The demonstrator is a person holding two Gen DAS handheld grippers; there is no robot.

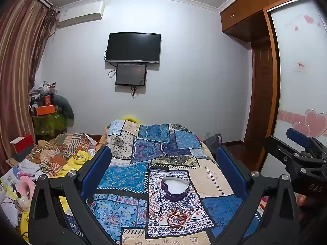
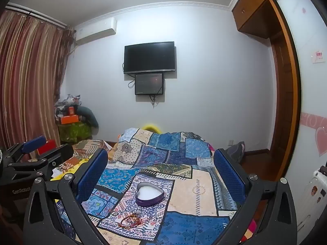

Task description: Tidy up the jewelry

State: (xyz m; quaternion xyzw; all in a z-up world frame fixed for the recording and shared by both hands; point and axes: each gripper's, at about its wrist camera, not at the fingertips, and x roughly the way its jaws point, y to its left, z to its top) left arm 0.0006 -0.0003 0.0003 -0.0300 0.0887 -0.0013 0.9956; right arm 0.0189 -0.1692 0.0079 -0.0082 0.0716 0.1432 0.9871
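Observation:
A purple heart-shaped box (image 1: 175, 188) with a white lining lies open on the patchwork bedspread (image 1: 132, 175); it also shows in the right wrist view (image 2: 149, 194). A tangle of red-orange beaded jewelry (image 1: 177, 218) lies just in front of the box, also seen in the right wrist view (image 2: 131, 221), with a small silver piece (image 2: 114, 214) beside it. My left gripper (image 1: 163, 163) is open and empty, held above the bed behind the box. My right gripper (image 2: 161, 163) is open and empty, likewise above the bed.
Crumpled clothes and blankets (image 1: 59, 157) pile on the bed's left. A wall TV (image 1: 132, 48) hangs ahead. Curtains (image 1: 18, 71) stand left, a wooden wardrobe (image 1: 263, 81) right, and a white suitcase (image 2: 314, 192) at far right.

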